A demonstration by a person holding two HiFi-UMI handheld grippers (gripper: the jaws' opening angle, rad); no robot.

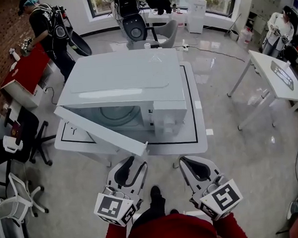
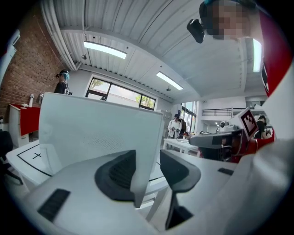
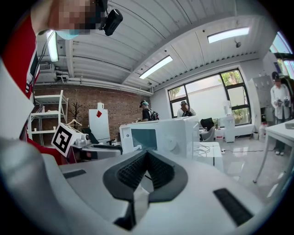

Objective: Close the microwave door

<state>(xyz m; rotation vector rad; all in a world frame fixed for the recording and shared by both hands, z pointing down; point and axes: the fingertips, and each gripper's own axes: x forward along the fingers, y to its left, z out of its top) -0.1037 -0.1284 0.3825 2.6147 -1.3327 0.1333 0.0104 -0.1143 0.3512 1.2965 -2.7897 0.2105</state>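
A white microwave (image 1: 126,82) stands on a white table (image 1: 200,138). Its door (image 1: 99,129) hangs open, swung out toward the front left. My left gripper (image 1: 136,166) is just below the door's free end. In the left gripper view the door (image 2: 92,133) fills the left side, and its edge sits between the jaws of the open left gripper (image 2: 147,160), with a gap to the right pad. My right gripper (image 1: 184,163) hovers in front of the table edge, holding nothing. In the right gripper view the microwave (image 3: 161,135) lies ahead and the right gripper (image 3: 147,153) is shut, pads meeting.
A person (image 1: 47,26) stands at a red desk (image 1: 27,70) at the back left. Office chairs (image 1: 22,194) crowd the left side. A white desk (image 1: 277,78) and another person (image 1: 279,30) are at the right. A dark chair (image 1: 133,24) is behind the table.
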